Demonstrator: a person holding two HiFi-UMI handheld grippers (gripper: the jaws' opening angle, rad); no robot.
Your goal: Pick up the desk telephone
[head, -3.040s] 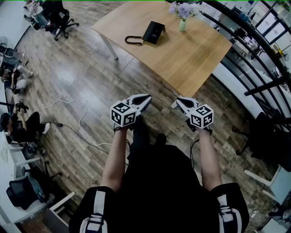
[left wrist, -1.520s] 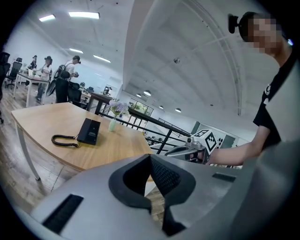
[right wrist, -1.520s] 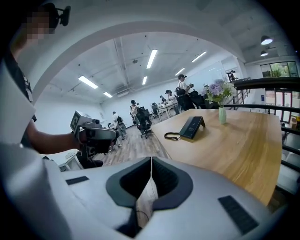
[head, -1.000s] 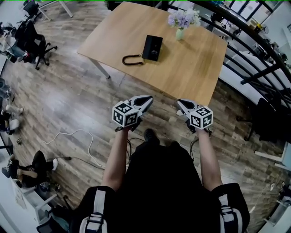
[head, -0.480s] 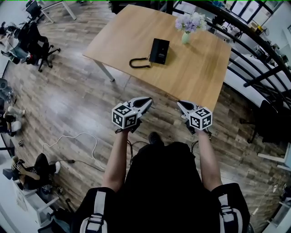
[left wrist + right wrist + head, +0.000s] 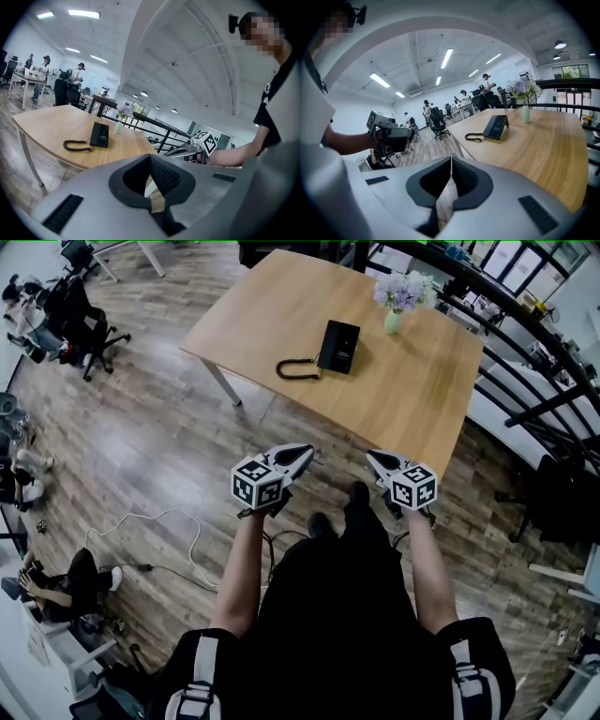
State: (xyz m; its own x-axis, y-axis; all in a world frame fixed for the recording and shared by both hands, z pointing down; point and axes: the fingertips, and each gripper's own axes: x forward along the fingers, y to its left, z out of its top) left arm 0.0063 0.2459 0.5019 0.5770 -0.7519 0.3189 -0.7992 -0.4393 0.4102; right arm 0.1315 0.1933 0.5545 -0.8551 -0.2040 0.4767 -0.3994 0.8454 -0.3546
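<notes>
A black desk telephone lies on the wooden table, its coiled cord looping off its left side. The same telephone shows far ahead in the left gripper view, and the telephone likewise in the right gripper view. My left gripper and right gripper are held side by side over the floor, short of the table's near edge. Both are shut with nothing between the jaws. The left gripper and the right gripper each show jaws closed together.
A small vase of pale flowers stands on the table beyond the telephone. A black railing runs along the table's right. Office chairs and people sit at left, and a white cable lies on the wood floor.
The table and telephone have drawn closer and lower in the head view as the person walks toward them. Both grippers stay shut and held side by side.
</notes>
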